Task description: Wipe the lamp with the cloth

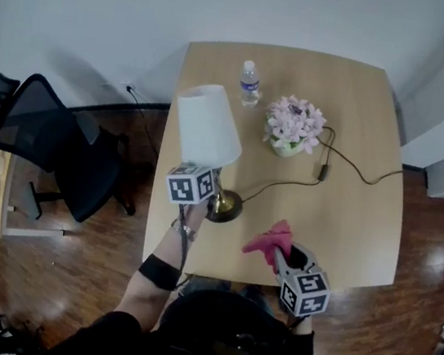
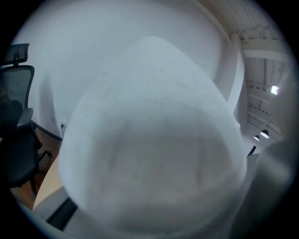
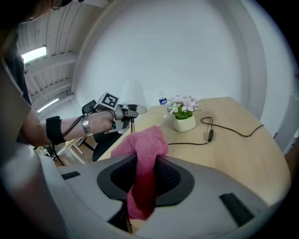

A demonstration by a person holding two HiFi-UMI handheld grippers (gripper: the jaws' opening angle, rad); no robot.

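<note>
A table lamp with a white shade [image 1: 207, 125] and a brass base [image 1: 226, 207] stands near the left edge of the wooden table [image 1: 354, 234]. My left gripper [image 1: 210, 187] is closed round its thin stem just under the shade. In the right gripper view that gripper [image 3: 127, 112] clasps the stem. The shade [image 2: 149, 140] fills the left gripper view and hides the jaws there. My right gripper [image 1: 280, 254] hovers over the table's front edge, shut on a pink cloth [image 1: 271, 239]. The cloth [image 3: 142, 151] bunches up between the dark pads.
A water bottle [image 1: 250, 82] and a pot of pink flowers [image 1: 293, 125] stand at the back of the table. The lamp's black cord [image 1: 347, 168] runs across the top to the right. A black office chair [image 1: 60, 152] stands left of the table.
</note>
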